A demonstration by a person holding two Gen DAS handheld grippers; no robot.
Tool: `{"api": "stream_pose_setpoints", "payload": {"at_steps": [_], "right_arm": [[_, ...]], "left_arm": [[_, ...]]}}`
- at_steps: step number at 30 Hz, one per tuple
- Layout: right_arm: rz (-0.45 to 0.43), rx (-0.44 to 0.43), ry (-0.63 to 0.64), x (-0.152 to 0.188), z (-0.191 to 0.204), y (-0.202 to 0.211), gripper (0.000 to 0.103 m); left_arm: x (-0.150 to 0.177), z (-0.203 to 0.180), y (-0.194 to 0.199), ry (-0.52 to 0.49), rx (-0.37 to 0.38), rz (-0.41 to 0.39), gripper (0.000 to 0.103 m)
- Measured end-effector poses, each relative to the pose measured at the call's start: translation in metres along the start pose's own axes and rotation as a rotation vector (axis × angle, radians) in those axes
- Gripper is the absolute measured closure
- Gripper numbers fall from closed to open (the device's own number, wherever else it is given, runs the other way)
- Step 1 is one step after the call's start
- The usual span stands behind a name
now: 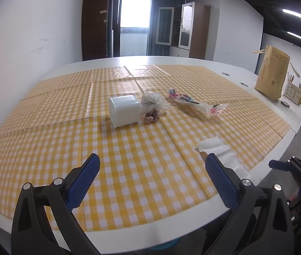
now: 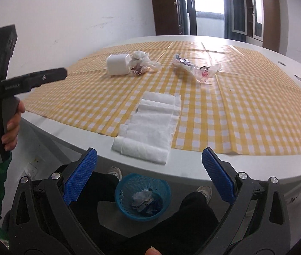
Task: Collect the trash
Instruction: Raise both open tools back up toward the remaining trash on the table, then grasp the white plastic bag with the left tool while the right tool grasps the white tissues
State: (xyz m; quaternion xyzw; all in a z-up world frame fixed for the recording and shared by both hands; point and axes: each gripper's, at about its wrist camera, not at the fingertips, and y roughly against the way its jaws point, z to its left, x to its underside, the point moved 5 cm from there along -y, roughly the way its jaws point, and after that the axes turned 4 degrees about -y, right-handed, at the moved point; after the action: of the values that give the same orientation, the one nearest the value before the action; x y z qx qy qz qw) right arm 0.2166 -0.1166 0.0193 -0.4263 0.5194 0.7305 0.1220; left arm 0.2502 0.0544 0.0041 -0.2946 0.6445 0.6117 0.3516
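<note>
A crumpled clear plastic bag with wrappers (image 1: 151, 105) (image 2: 141, 62) lies mid-table beside a white plastic cup (image 1: 124, 110) (image 2: 117, 64) on its side. A long clear wrapper (image 1: 195, 103) (image 2: 196, 68) lies to its right. A folded white paper towel (image 1: 220, 153) (image 2: 150, 125) sits at the near table edge. A blue basket (image 2: 143, 196) with some trash in it stands on the floor below the edge. My left gripper (image 1: 151, 173) is open and empty above the near cloth. My right gripper (image 2: 149, 165) is open and empty, above the basket, off the table.
A yellow checked cloth (image 1: 129, 159) covers the white table (image 2: 235, 165). A brown paper bag (image 1: 272, 74) and a holder stand at the far right. The person's legs and shoes flank the basket. The left gripper's body (image 2: 8, 80) shows at the right wrist view's left.
</note>
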Motion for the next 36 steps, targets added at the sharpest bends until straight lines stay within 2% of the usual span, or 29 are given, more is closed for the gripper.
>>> {"api": "stream_pose_setpoints", "payload": {"at_steps": [8,18,23,29,32,34,36], "right_arm": [[0.024,-0.024,-0.021,-0.008,-0.007,-0.024,0.011],[0.05,-0.056,-0.031,-0.022,-0.012,-0.047,0.018],[0.064,-0.063,-0.031,-0.028,-0.017,-0.055,0.024],[0.096,-0.074,0.001,-0.029,-0.011,-0.067,0.035],[0.11,-0.071,0.024,-0.032,-0.006,-0.072,0.038],[0.118,-0.073,0.037,-0.034,-0.003,-0.075,0.044],[0.115,-0.057,0.059,-0.034,0.001,-0.078,0.044]], "left_arm": [[-0.017,-0.001,-0.034,0.016,0.006,0.021,0.006],[-0.04,-0.002,-0.085,-0.014,-0.023,0.108,0.007],[-0.062,-0.009,-0.106,-0.064,-0.034,0.112,0.007],[-0.088,-0.023,-0.139,-0.173,-0.037,0.133,0.009],[-0.096,-0.024,-0.16,-0.225,-0.054,0.172,0.009],[-0.098,-0.021,-0.173,-0.248,-0.069,0.196,0.009],[-0.099,-0.019,-0.187,-0.275,-0.071,0.221,0.009]]}}
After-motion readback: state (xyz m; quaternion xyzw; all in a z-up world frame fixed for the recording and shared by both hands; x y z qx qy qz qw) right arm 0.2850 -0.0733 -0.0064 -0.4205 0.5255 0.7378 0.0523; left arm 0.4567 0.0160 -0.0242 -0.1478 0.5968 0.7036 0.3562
